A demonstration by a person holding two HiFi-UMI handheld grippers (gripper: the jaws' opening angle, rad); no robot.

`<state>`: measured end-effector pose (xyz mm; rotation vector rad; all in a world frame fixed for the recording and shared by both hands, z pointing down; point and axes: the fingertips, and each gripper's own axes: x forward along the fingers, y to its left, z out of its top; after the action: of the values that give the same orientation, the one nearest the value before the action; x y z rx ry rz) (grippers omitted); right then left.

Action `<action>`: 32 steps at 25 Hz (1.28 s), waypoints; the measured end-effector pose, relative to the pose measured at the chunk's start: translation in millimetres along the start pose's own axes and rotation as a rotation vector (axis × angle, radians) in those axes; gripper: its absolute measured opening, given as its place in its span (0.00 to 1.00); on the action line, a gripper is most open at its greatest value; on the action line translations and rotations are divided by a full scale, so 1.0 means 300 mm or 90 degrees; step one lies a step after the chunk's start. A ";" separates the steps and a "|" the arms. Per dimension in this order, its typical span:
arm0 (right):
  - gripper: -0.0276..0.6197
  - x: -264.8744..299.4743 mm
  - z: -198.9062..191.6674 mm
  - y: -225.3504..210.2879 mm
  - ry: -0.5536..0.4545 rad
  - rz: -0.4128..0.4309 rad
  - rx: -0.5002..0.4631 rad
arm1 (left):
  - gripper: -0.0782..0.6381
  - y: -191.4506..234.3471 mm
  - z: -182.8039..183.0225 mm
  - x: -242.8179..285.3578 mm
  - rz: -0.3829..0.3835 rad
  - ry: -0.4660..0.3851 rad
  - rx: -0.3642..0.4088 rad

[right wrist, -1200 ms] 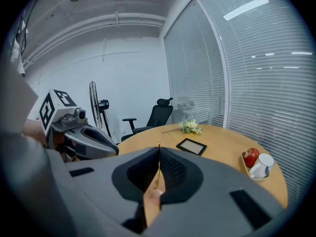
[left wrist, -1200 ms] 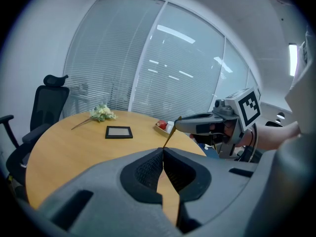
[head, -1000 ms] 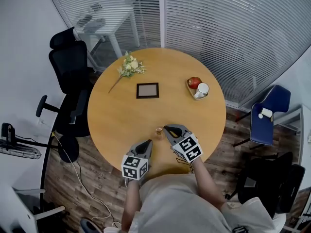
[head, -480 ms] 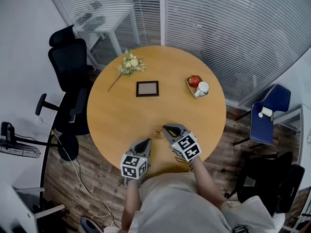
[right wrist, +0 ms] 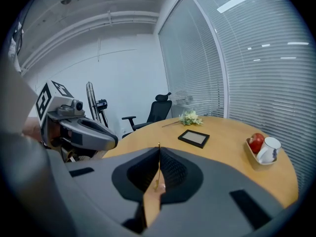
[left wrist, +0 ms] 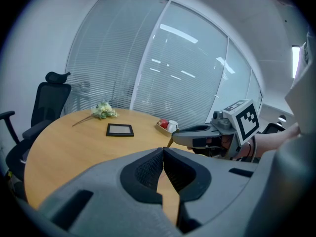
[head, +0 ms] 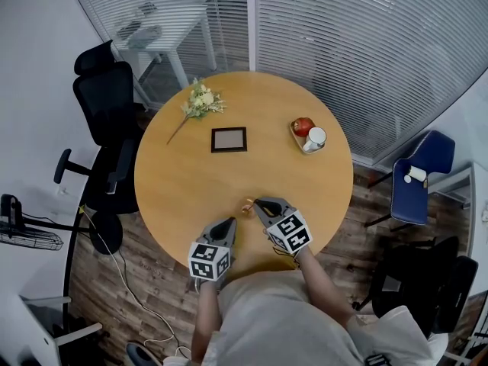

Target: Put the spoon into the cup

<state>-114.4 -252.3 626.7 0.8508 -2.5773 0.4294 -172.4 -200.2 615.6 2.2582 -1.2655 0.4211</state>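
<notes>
Round table [head: 175,181], flowers [head: 201,101], frame [head: 229,139], apple [head: 303,125] and cup [head: 316,138] in tray [head: 293,133], left gripper [head: 228,224] and right gripper [head: 258,203] at near edge, spoon [head: 247,203] at right gripper's tip

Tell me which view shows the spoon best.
The right gripper view: the spoon stands close up, pinched edge-on in the right gripper. The head view shows a tiny gold speck; the left gripper view, only its tip.

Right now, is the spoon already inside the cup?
No, the right gripper clamps the spoon between its jaws, well away from the cup.
</notes>
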 end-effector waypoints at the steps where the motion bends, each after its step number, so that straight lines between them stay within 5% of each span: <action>1: 0.05 0.000 -0.007 -0.003 0.000 -0.001 0.004 | 0.12 -0.001 0.002 0.003 0.000 0.000 0.000; 32: 0.05 0.064 -0.117 -0.026 0.039 0.005 0.054 | 0.12 0.015 0.015 0.054 -0.028 0.010 -0.021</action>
<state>-114.6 -253.8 667.4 0.8426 -2.5227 0.5625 -167.8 -216.0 621.2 2.2463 -1.2049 0.3988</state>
